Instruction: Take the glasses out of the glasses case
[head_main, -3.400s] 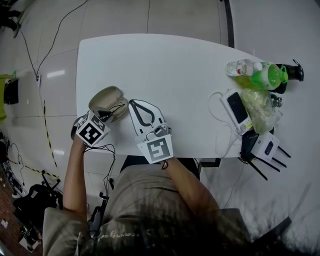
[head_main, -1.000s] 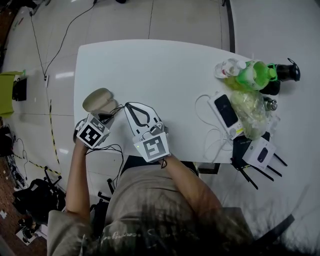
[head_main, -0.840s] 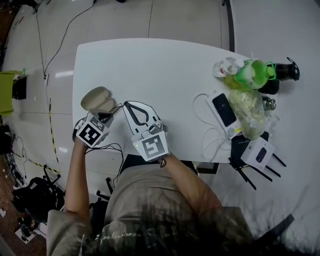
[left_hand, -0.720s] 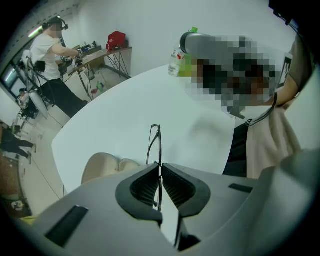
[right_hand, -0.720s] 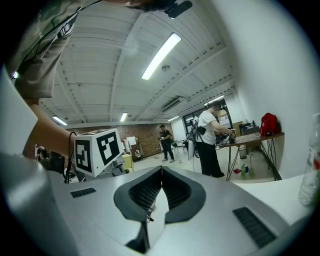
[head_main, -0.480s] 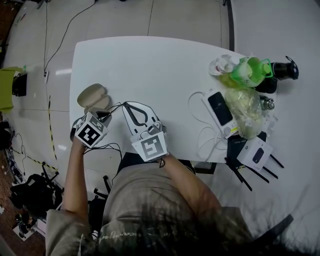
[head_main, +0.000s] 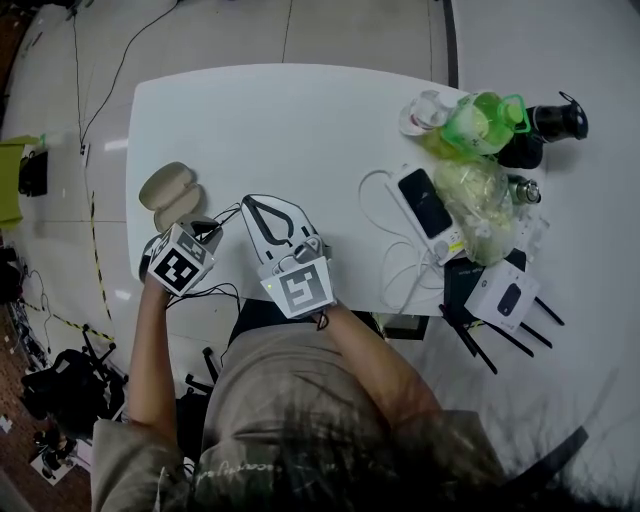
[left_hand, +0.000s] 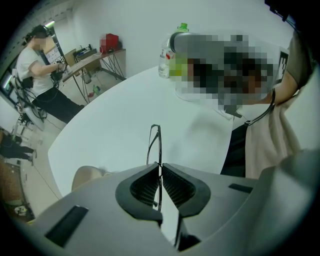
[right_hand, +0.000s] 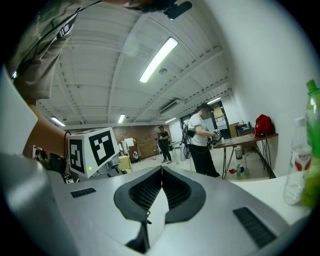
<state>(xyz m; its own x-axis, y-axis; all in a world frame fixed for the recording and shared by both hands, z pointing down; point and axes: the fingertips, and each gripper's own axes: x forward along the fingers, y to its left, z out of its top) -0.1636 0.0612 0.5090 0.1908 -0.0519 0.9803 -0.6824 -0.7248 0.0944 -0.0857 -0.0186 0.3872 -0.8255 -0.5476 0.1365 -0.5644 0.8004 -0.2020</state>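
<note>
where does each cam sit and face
Head view: on the head, steeply down at the table; both arms show.
Left gripper view: on the left gripper, across the table; jaws shut on glasses.
Right gripper view: on the right gripper, up into the room; jaws shut.
Head and left gripper views share the glasses case.

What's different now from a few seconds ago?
The left gripper has drawn back from the open glasses case, its fingers shut on the glasses, which are now out of it. The case lies apart, up-left of that gripper. The right gripper stayed shut and empty, at the table's near edge.
</note>
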